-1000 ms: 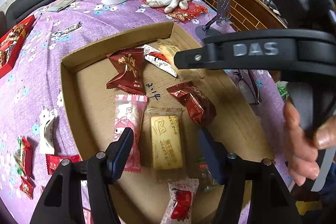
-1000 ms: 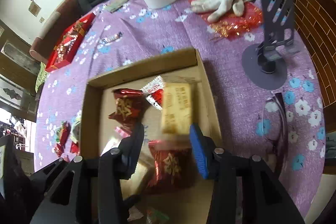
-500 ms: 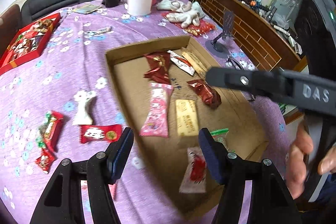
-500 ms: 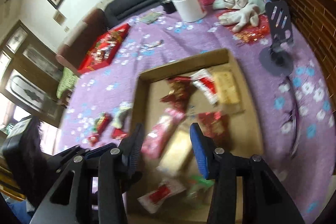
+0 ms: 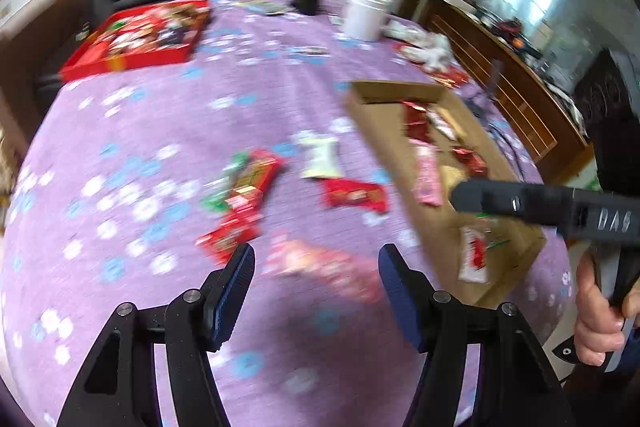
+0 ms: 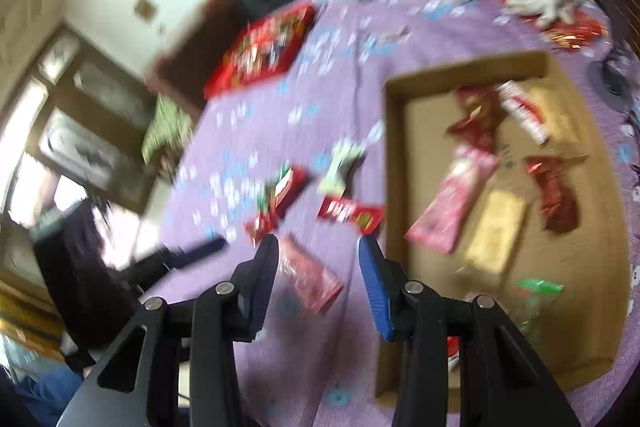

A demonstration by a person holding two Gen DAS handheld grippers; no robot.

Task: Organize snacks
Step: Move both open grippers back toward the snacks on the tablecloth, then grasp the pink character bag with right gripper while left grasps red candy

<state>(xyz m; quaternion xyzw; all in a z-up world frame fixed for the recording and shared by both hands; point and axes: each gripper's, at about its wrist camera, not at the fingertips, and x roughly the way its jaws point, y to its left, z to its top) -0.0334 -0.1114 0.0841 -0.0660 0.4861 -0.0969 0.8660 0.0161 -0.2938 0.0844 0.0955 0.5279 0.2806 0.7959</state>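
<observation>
Both grippers have swung off the box and now hang over the loose sweets on the purple worktop (image 5: 168,115), so I'd say the next pick comes from that scattered bunch, not from the box.

Nearest, low in the left wrist view, the left gripper (image 5: 316,279) has its jaws spread wide with nothing between them; a blurry pink packet (image 5: 320,267) lies on the cloth just beyond. In the right wrist view the right gripper (image 6: 318,267) is narrower, its jaws have just been closing a bit, and they're empty too; that pink packet (image 6: 308,279) sits below the gap, not pinched as far as I can tell through the blur.

A bit further out: a red wrapper (image 5: 354,195), a pale one (image 5: 322,157) and a red-green cluster (image 5: 244,187), all still outside.

Right of centre, the cardboard box (image 6: 394,163) already holds several snacks. Upper left, well apart, there's a red tray (image 5: 128,57) of sweets, and a white tub (image 5: 366,15) at the far edge.
</observation>
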